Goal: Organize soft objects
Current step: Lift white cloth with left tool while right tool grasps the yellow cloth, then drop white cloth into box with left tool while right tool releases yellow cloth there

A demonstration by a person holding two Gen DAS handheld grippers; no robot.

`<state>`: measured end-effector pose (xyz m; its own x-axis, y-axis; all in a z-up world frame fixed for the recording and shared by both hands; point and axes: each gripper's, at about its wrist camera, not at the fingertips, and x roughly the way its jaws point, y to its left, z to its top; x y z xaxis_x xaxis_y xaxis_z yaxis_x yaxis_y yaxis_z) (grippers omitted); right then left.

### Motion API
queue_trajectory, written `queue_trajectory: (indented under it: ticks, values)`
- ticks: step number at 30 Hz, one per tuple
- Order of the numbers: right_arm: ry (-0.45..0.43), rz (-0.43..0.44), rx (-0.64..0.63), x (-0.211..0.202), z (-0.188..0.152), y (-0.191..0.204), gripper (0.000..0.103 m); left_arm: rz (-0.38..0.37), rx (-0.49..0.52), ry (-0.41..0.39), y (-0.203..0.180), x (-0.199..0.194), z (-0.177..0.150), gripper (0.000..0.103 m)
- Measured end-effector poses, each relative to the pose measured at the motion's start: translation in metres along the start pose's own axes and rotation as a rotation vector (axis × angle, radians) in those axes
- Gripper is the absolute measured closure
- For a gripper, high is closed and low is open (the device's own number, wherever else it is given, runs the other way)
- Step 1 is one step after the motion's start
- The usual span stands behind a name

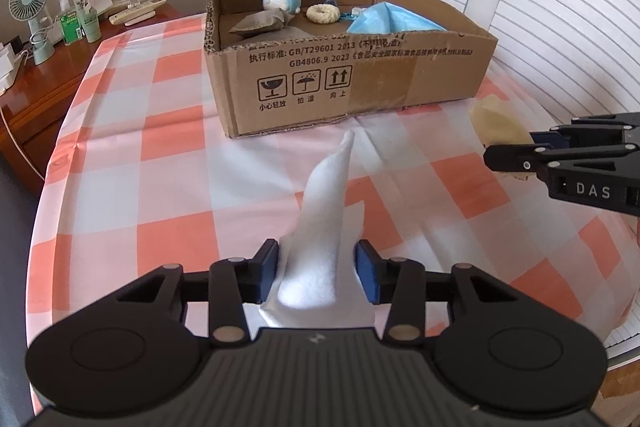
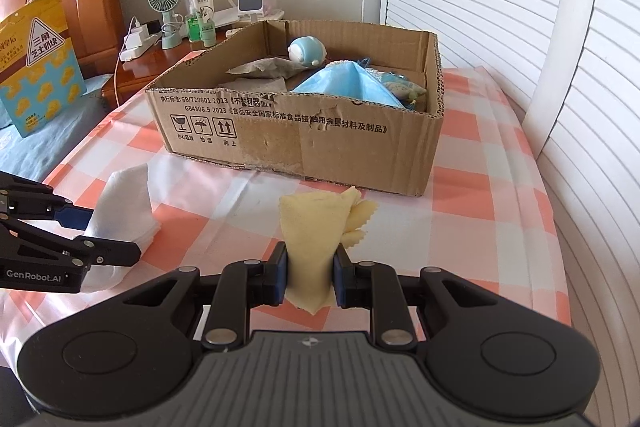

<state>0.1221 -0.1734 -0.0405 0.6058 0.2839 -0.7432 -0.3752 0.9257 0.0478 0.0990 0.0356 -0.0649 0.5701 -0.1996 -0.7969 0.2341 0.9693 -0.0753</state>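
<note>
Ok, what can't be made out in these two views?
- Left wrist: yellow cloth mostly behind the right gripper.
- Right wrist: white cloth, lower part behind the left gripper.
- Both: box floor near its front wall, hidden by that wall.
- Both: bottle labels, too small.

The left gripper points forward and downward, its blue pads pressed against both sides of a white cloth. The right gripper sits alongside at a like downward tilt, its jaws closed narrowly on a yellow cloth. Both grippers are apart from each other, side by side.
</note>
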Motion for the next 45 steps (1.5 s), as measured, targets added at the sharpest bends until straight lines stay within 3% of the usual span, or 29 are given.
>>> queue_trajectory:
  ticks: [5, 7, 8, 14, 28, 37, 45]
  values:
    - [-0.002, 0.005, -0.005, -0.002, -0.001, 0.003, 0.077, 0.01, -0.018, -0.002, 0.001, 0.004, -0.003, 0.049]
    - [-0.003, 0.005, -0.005, -0.003, -0.001, 0.003, 0.077, 0.026, -0.009, -0.003, -0.001, 0.004, -0.005, 0.055]
    - [-0.005, 0.005, -0.007, -0.004, -0.001, 0.003, 0.077, 0.027, -0.005, -0.004, -0.001, 0.004, -0.005, 0.064]
    - [-0.018, 0.013, -0.018, -0.01, 0.0, 0.006, 0.077, 0.004, -0.032, -0.005, 0.005, -0.003, -0.005, 0.078]
    - [-0.02, 0.05, -0.071, -0.024, 0.006, 0.008, 0.077, -0.023, 0.024, 0.014, 0.004, -0.024, 0.004, 0.081]
    - [-0.043, 0.086, -0.113, -0.04, 0.017, 0.007, 0.077, -0.061, 0.058, -0.037, -0.001, -0.048, 0.04, 0.081]
    - [-0.088, 0.083, -0.112, -0.051, 0.027, 0.004, 0.077, -0.065, 0.114, -0.104, -0.013, -0.043, 0.104, 0.081]
